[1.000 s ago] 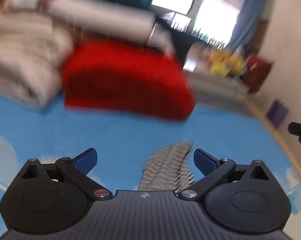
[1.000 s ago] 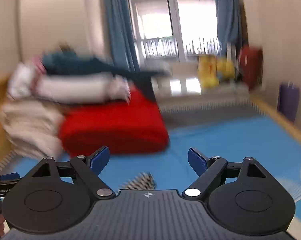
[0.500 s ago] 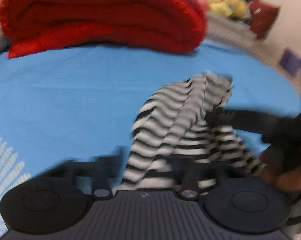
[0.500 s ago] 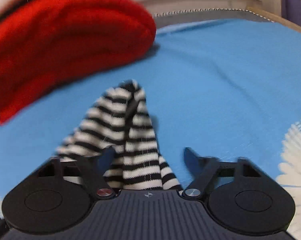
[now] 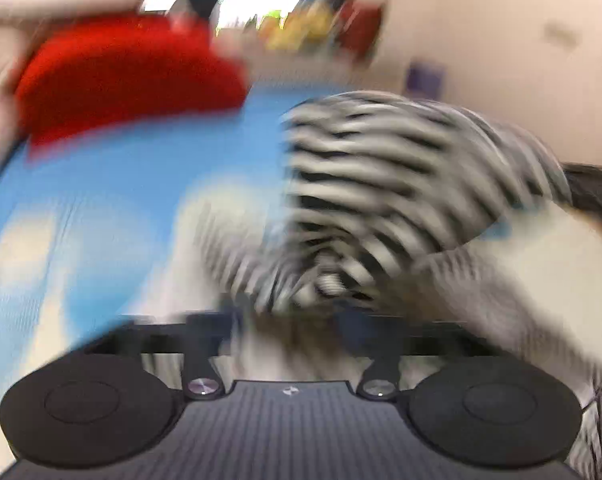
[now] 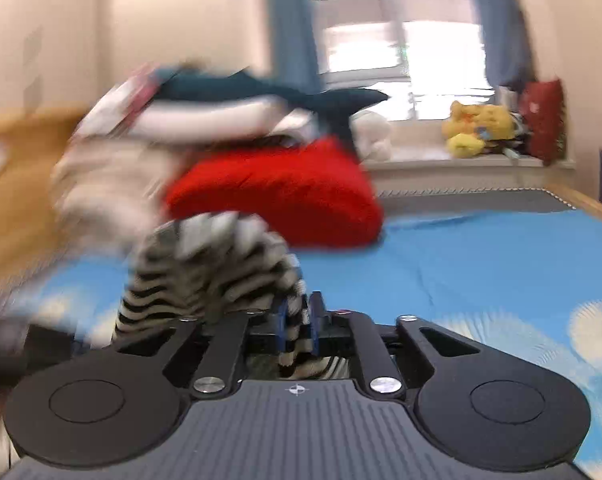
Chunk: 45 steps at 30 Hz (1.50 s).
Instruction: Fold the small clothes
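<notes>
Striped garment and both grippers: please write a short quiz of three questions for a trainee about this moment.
1. True or false: the right gripper has its jaws shut on the striped garment.
2. Which colour is the folded blanket behind the garment? A) green B) red C) yellow
3. Fill in: the garment hangs over a ____ sheet with white clouds.

Key: 1 true. 2 B. 3 blue.

The left gripper is too blurred to judge.
</notes>
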### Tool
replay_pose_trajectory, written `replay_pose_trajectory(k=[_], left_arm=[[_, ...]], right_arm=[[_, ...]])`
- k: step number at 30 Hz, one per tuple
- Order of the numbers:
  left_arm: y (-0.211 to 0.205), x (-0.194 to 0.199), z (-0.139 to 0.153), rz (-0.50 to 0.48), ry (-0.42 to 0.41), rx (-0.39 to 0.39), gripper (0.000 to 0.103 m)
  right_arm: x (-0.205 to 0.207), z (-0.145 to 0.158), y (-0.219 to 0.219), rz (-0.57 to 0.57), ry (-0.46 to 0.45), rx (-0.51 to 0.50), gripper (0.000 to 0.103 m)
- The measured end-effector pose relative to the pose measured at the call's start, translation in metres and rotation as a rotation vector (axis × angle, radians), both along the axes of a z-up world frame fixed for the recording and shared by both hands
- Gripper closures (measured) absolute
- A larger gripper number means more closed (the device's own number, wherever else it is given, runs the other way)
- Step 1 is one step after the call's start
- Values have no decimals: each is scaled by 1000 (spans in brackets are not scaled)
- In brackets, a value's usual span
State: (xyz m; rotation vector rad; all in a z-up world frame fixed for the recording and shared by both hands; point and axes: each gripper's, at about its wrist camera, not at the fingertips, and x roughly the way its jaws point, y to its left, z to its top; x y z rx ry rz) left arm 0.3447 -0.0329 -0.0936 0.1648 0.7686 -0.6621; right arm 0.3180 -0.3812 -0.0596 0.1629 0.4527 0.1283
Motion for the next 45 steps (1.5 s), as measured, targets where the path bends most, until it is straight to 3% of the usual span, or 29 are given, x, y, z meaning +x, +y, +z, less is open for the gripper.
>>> replay_pose_trajectory(k=[1, 2, 4, 6, 8, 11, 14, 16, 18, 22, 28, 32, 33, 34, 35, 36, 37, 40, 42, 43, 45], left_arm=[[15, -18, -11, 61, 33, 30, 3], [35, -36, -21, 130, 82, 52, 3], [64, -55, -26, 205, 166, 32, 3], [94, -71, -12, 338, 171, -61, 3], [104, -79, 11, 388, 138, -161, 3], [94, -80, 46, 390, 22, -243, 1], [66, -58, 60, 394, 4, -297, 1], [49, -43, 62, 412, 28, -315, 1], [27, -15, 56, 431, 66, -301, 1], [6, 17, 38, 428, 91, -235, 1], [-19, 71, -5, 412, 168, -225, 1], [-32, 94, -26, 402, 243, -224, 1], [-34, 99, -31, 396, 267, -228, 9], [-35, 103, -36, 390, 289, -234, 35], [-36, 108, -41, 378, 319, -236, 54], [-36, 112, -46, 381, 348, -229, 86], [-35, 115, -49, 404, 362, -223, 93], [-25, 119, -52, 462, 338, -236, 93], [-15, 119, -55, 477, 363, -285, 93], [-12, 119, -55, 476, 371, -294, 92], [-12, 117, -56, 463, 363, -266, 90]], right_arm=[[-38, -8, 3, 35, 100, -43, 16], [-68, -23, 6, 49, 214, -74, 8], [-121, -53, 10, 42, 403, -126, 16], [-161, -58, 10, -4, 470, -100, 16], [-183, -43, 11, -56, 425, -32, 16], [-199, -13, 20, -104, 277, 86, 16], [-164, 2, 23, -143, 154, 257, 16], [-131, -5, 22, -174, 143, 354, 16], [-104, -14, 24, -213, 156, 379, 17], [-68, -45, 39, -228, 222, 382, 22], [-51, -49, 108, 95, 235, 237, 22], [-52, -69, 159, 180, 284, 77, 22], [-51, -75, 171, 179, 287, 18, 25], [-50, -81, 179, 170, 285, -28, 62], [-51, -84, 182, 156, 293, -51, 95], [-50, -83, 180, 124, 302, -41, 100], [-54, -78, 171, 95, 278, 23, 100], [-68, -40, 143, 57, 127, 200, 100], [-82, -17, 120, 62, 23, 375, 100], [-91, -12, 106, 46, -2, 453, 100], [-100, -24, 74, -54, 50, 581, 100]])
